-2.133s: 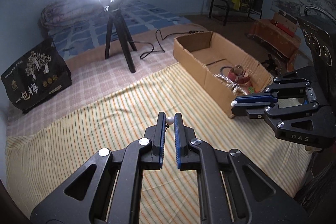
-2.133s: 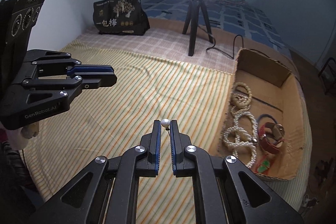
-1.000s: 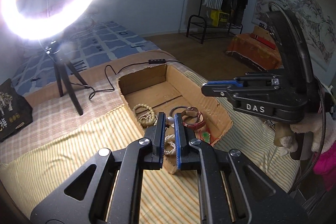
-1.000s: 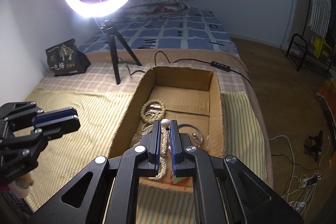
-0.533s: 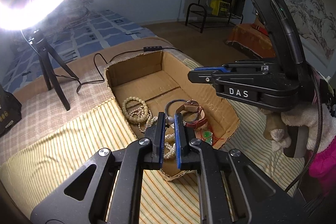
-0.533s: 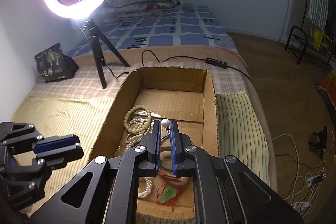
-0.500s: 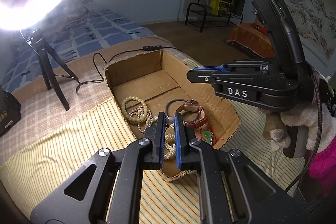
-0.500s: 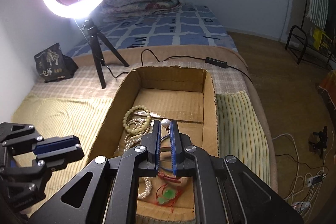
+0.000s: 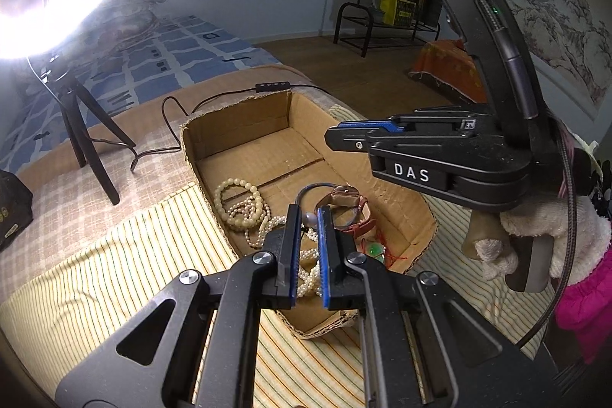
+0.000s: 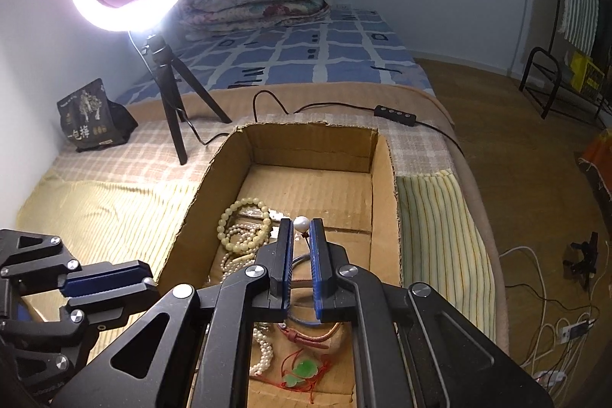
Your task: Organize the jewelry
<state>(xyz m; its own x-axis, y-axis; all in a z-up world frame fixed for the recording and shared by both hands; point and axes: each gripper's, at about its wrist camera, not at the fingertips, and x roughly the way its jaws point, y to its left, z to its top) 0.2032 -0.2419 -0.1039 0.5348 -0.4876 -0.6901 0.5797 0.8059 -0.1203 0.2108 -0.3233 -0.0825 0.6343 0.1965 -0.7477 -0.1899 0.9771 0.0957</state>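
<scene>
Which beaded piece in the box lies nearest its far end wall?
The yellowish large-bead bracelet in the cardboard box. Its ring lies beyond the white small-pearl strands, which trail back toward the near end.

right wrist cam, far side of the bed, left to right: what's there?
Black bag → ring light tripod → cable → inline switch → shoe rack.

The left gripper (image 9: 309,218) pinches a small pearl (image 9: 309,218) between its fingertips, above the near end of a cardboard box (image 9: 237,129). Just beyond the tips lie bead bracelets (image 9: 239,203) and a watch (image 9: 346,197). The right gripper (image 9: 334,134) hovers ahead to the right, over the box.
</scene>
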